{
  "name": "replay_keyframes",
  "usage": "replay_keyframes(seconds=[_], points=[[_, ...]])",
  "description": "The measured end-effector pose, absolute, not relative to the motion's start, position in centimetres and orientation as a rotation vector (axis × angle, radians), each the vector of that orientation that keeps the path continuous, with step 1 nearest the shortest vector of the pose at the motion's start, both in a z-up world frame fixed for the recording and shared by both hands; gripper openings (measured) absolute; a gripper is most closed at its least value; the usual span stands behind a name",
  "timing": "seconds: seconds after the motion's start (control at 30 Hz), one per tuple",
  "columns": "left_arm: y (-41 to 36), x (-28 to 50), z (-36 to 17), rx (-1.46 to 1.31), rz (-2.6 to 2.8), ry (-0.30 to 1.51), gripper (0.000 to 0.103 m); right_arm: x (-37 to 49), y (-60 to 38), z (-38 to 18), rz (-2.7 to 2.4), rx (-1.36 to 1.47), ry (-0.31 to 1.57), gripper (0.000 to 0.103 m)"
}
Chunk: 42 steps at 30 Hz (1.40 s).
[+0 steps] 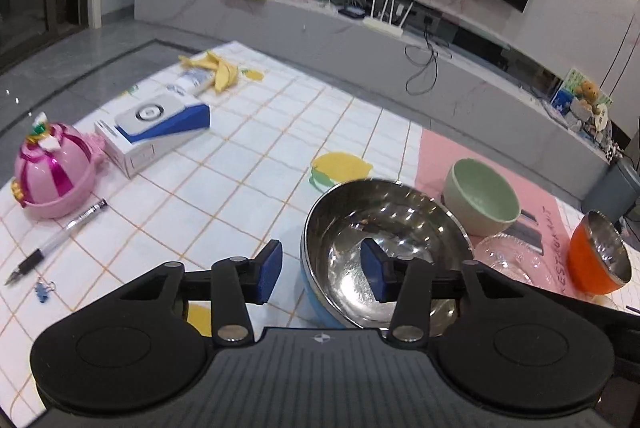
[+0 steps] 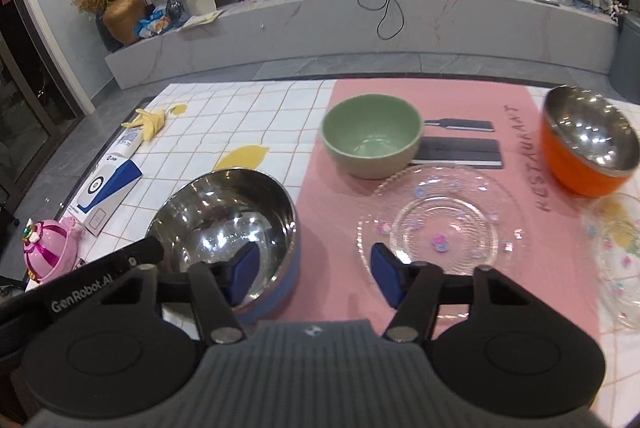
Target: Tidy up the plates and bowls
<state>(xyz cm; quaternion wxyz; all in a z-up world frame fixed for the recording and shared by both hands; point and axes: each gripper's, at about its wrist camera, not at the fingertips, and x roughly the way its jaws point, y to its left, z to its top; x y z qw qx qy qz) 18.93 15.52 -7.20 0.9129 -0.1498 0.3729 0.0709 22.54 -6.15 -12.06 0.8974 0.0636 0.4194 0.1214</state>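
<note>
Left wrist view first: the left gripper [image 1: 322, 274] hangs over the near-left rim of the steel bowl with the blue outside [image 1: 382, 252], jaws apart, one blue pad outside the wall and the other over the bowl's hollow, nothing pinched yet. That bowl stands on the tiled cloth [image 1: 224, 167] right at the edge of the pink mat [image 1: 434, 155]. I'd call it light, stiff and slick; the thin rim is the place to bite, pad inside and pad outside. Behind it sit the green bowl [image 1: 482, 201] and, off to the right, the orange bowl [image 1: 600, 254], both apart from it. Over to the right wrist view: the right gripper [image 2: 316, 274] has its jaws apart too, empty, straddling the gap between the steel bowl [image 2: 228, 224] and the clear glass plate [image 2: 438, 224], which lies flat on the pink mat just in front of the green bowl [image 2: 372, 139]. That plate looks brittle and slippery, low to the mat, so its scalloped near edge is the only real handhold, and gently. A second glass plate [image 2: 618, 256] lies at the far right, below the orange bowl [image 2: 588, 147].
</note>
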Motion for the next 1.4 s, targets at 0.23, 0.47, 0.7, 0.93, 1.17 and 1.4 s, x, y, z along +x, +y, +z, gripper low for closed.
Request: replay_keyframes(seconds=[0.23,0.47,0.7,0.93,1.17,1.4], points=[[15.7,19.9,-8.4,-0.334,0.121,0.822,0.031,23.5,-5.5,-13.3,0.264,0.152,0.907,0.031],[15.5,19.6,-8.1,-0.318,0.145,0.814,0.015,23.6,-5.7,-13.6,0.298,0.195,0.929,0.012],[14.9,16.5,-5.6,-0.329,0.117,0.79,0.014,20.7,-7.0,-11.2,0.301,0.209,0.913,0.012],[13.7,12.2,-4.3,-0.342,0.087,0.818,0.015,15.7,-9.6,-9.4,0.302,0.249,0.927,0.012],[12.3,9.3,-5.6,-0.338,0.061,0.87,0.015,11.7,-12.0,-10.6,0.282,0.275,0.999,0.012],[11.6,8.0,-6.9,-0.337,0.048,0.906,0.014,10.0,-13.0,-11.5,0.256,0.267,1.027,0.012]])
